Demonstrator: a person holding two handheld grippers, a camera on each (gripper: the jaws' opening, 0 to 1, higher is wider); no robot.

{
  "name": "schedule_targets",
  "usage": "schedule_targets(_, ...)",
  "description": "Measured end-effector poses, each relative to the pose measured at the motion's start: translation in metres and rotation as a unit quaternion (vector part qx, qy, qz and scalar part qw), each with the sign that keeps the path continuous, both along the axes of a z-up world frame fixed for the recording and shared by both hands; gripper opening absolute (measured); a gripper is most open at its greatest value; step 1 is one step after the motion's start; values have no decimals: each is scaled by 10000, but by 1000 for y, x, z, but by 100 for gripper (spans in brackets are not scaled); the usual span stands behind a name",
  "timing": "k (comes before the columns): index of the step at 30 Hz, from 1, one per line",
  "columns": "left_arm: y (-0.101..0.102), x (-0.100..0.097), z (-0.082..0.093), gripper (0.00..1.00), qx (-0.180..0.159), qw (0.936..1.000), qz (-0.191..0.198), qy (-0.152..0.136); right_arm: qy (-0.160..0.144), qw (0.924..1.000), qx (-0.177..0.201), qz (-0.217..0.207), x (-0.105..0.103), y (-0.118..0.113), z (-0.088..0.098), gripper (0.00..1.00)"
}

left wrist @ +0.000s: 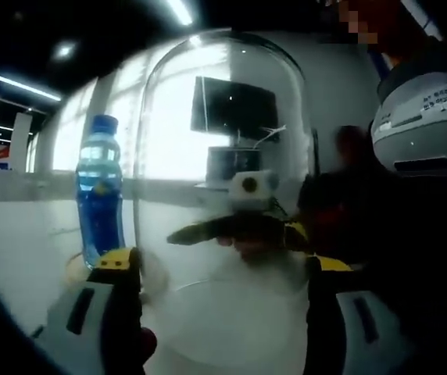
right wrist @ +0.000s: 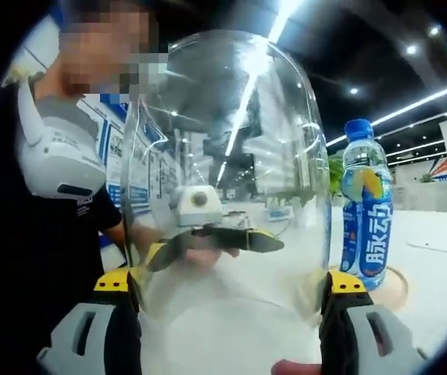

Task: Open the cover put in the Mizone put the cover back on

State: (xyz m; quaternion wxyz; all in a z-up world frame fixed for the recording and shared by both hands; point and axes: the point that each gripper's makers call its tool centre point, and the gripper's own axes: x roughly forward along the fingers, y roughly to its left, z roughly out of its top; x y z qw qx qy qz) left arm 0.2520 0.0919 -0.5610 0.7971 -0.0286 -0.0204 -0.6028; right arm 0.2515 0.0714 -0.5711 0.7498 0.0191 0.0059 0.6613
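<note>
1. Left gripper (left wrist: 223, 269): yellow-tipped jaws rise at either side of the dome (left wrist: 223, 156) in the left gripper view, set wide and pressed against its glass walls (gripping it from both sides).
2. Right gripper (right wrist: 231, 285): jaws likewise spread wide in the right gripper view, one on each side of the dome (right wrist: 223, 156), clamped on its walls.
3. Dome: clear glass, bell-shaped, rounded top uppermost, upright between the two grippers. Whether its rim rests on the table or is raised cannot be told.
4. Through the glass each view shows the opposite gripper (dark jaws with yellow tips, seen blurred) on the far side of the dome.
5. Bottle (left wrist: 100, 191): blue drink, blue cap, standing upright on a round pad (right wrist: 391, 285) outside the dome. It lies to the left of the dome in the left gripper view and to the right of it in the right gripper view (right wrist: 366, 207), just beside the glass.
6. Table (right wrist: 442, 273): white surface under the bottle and dome.
7. Person (right wrist: 51, 203): dark shirt, standing close behind the dome, wearing a white device at the chest.
</note>
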Motion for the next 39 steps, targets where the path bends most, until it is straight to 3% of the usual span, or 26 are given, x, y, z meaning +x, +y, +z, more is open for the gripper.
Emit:
schedule_targets(7,-1,1,3,76,-20,10000,-27,93,66,9999,-126,8,0,1,1,90)
schedule_targets(11,1,3,17,76,-352,9988,-14,334,619,9981,63,43,1,1,10,90)
schedule_targets(13,1,3,24,75,-430,9985,2,337,665,9977,122,46,2,0,17,90)
schedule_targets(18,-1,-1,45,75,-382,9990,12,242,476,9985,268,-11,-3,-2,40,90)
schedule_targets(25,-7,-12,61,77,58,9999,52,70,21,9999,136,-57,-10,-3,61,90)
schedule_targets(39,-4,-18,108,78,214,9995,192,-94,-206,9996,171,-31,-16,4,108,90)
